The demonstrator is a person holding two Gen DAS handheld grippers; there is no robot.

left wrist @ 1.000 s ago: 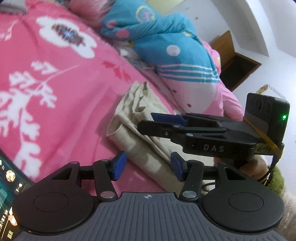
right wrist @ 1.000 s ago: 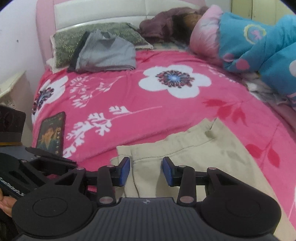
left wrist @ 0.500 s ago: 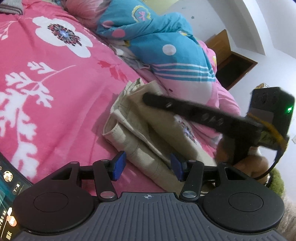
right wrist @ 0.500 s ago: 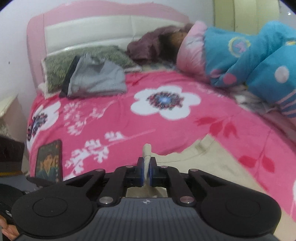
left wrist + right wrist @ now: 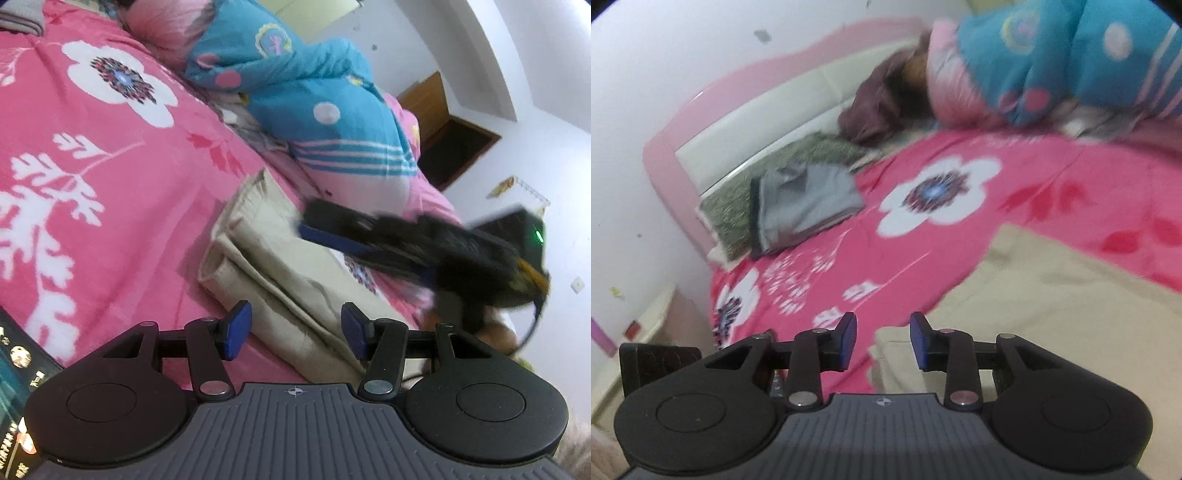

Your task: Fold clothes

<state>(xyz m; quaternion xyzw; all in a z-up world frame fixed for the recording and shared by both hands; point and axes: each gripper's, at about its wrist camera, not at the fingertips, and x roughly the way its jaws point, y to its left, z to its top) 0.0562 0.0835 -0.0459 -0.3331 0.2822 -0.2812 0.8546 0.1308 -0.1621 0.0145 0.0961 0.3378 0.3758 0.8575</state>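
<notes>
Pink covers almost everything here: a big pink bedspread (image 5: pixel 1052 177) with white flowers lies over the whole bed. At the far end stands a pink and white headboard (image 5: pixel 768 110). A blue quilt (image 5: pixel 306 92) with dots and stripes is heaped along one side of the bed. A green pillow (image 5: pixel 735 199) leans by the headboard, and a folded grey garment (image 5: pixel 809 199) sits on top of it. A brown cloth (image 5: pixel 875 107) is bunched up next to the quilt.

The beige trousers (image 5: pixel 280 266) lie on the bedspread, folded over in layers, close in front of both tools and near the quilt.

The left gripper (image 5: pixel 293 330) hangs just over the near edge of the trousers. Its two blue pads are wide apart and hold nothing. The right gripper (image 5: pixel 882 341) is above the corner of the trousers, with its pads apart too and nothing between them. From the left camera it looks blurry and sits over the top of the trousers.

A phone (image 5: pixel 14 369) with a lit screen lies at the edge of the bedspread.
</notes>
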